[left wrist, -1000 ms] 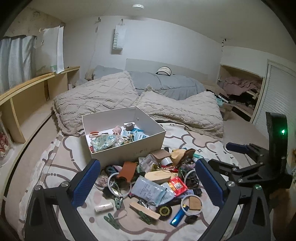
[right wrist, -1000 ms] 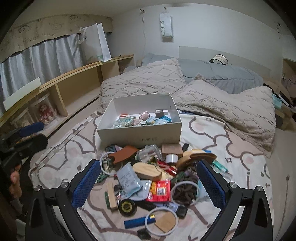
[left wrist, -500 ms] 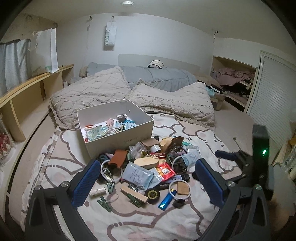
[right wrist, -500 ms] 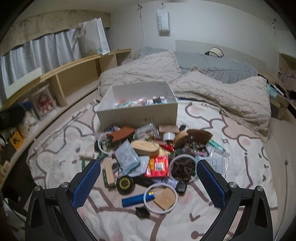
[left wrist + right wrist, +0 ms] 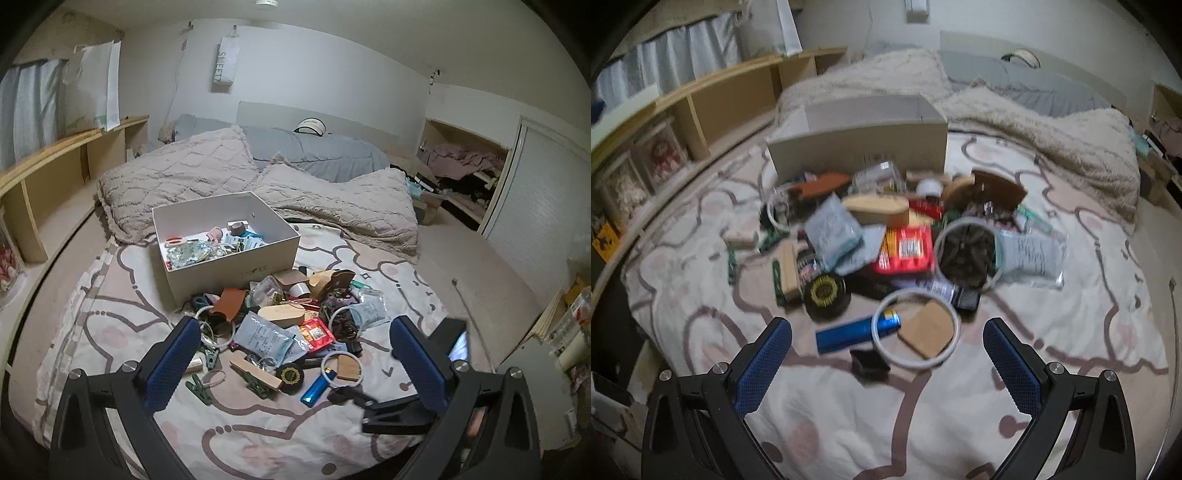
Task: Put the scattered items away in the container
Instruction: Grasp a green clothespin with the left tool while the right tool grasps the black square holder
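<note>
A: Where is the white box [image 5: 225,240]?
B: On the bed [image 5: 110,332], at 12 o'clock from the scattered pile [image 5: 280,325].
A: And the grippers?
B: Left gripper [image 5: 291,358] and right gripper [image 5: 886,358] both have fingers wide apart, holding nothing.

We see a bed [image 5: 92,295] covered by a pale sheet with brown looping outlines, carrying a white open box [image 5: 229,254] at 12 o'clock of the clutter and two quilted beige pillows [image 5: 177,181] beyond it. Directly at 6 o'clock of the box lies a heap of small items [image 5: 288,325], whose near edge includes a blue lighter [image 5: 857,332], a white ring [image 5: 916,326] around a cardboard square [image 5: 929,328], a black round tin [image 5: 827,293] and a small black clip [image 5: 870,363]. At 9 o'clock of the heap, green clothespins [image 5: 199,387] lie on the sheet, and at 3 o'clock a clear printed pouch [image 5: 1030,254] rests flat.
</note>
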A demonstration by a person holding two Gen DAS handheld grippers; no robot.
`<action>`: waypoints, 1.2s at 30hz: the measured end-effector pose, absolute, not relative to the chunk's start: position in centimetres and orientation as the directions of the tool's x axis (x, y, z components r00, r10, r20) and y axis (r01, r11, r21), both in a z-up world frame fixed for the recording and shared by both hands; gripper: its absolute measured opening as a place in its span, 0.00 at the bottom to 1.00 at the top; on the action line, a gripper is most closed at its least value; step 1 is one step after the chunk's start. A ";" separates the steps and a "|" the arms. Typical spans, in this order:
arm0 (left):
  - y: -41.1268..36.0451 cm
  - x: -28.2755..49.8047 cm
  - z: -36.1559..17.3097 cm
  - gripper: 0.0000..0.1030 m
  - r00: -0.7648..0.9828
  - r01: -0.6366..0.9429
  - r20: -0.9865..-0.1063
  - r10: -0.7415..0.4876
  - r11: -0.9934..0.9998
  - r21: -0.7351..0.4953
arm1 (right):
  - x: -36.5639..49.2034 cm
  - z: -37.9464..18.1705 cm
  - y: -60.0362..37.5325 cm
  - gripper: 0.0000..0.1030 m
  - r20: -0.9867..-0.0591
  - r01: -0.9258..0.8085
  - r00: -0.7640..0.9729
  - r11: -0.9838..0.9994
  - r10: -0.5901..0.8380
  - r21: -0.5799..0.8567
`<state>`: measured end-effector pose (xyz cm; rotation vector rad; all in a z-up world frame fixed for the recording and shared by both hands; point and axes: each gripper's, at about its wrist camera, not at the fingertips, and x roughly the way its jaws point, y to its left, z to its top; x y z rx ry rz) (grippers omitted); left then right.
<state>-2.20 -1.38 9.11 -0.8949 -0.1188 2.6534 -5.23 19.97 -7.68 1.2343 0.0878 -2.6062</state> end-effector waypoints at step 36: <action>-9.5 -6.1 -9.6 0.81 -0.621 0.078 -0.778 0.100 -0.979 -0.188 | -6.0 -14.3 18.5 0.49 -0.810 0.236 -0.478 -0.938 -0.339 0.254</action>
